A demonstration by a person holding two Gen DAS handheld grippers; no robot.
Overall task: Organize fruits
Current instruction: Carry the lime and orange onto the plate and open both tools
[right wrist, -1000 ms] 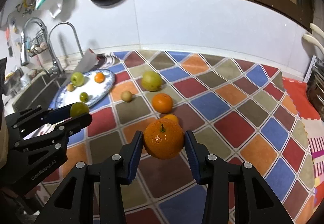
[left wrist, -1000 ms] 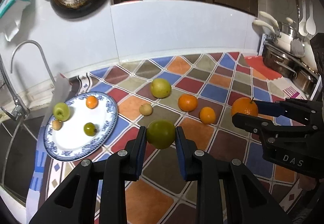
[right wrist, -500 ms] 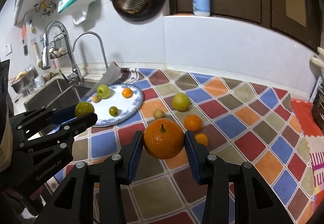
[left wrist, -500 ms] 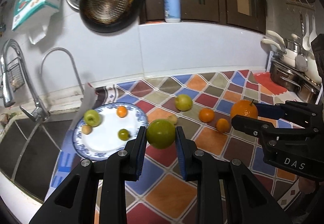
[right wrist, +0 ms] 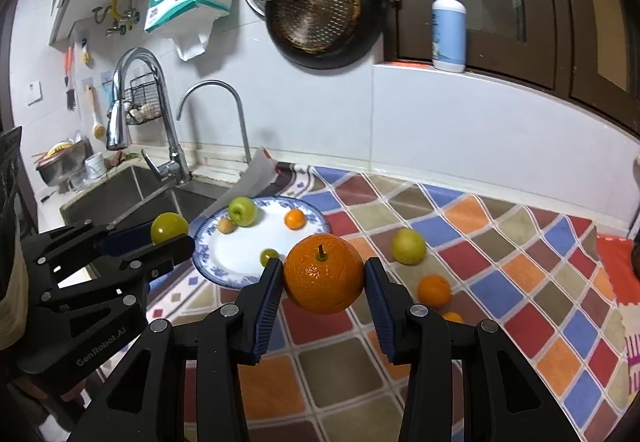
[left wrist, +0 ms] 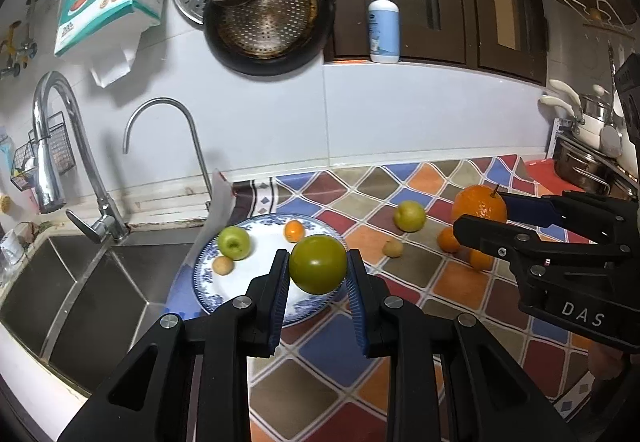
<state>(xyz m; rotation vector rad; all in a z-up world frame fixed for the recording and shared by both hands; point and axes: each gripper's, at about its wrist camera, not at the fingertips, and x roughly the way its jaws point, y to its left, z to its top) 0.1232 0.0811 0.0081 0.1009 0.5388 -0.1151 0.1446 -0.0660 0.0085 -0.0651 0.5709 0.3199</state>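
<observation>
My left gripper (left wrist: 318, 265) is shut on a round green fruit (left wrist: 318, 264), held in the air over the near rim of the blue-patterned white plate (left wrist: 264, 242). My right gripper (right wrist: 323, 274) is shut on a large orange (right wrist: 323, 273) with its stem up, hanging above the checkered cloth just right of the plate (right wrist: 240, 254). Each gripper shows in the other's view: the right gripper (left wrist: 480, 212) at the right, the left gripper (right wrist: 170, 230) at the left. The plate carries a green apple (left wrist: 234, 242), a small orange (left wrist: 295, 231), a tan fruit (left wrist: 222, 265) and a small green fruit (right wrist: 269, 256).
On the checkered cloth (right wrist: 480, 282) lie a yellow-green fruit (right wrist: 408, 245), a tan fruit (left wrist: 393, 248) and two small oranges (right wrist: 434, 290). A steel sink (left wrist: 80, 282) with two taps (left wrist: 52, 146) sits left of the plate. Pans hang on the wall; pots stand at the far right.
Both grippers have risen and drawn back and leftward toward the plate, each keeping its fruit. The plate and sink now sit nearer the middle of both views.
</observation>
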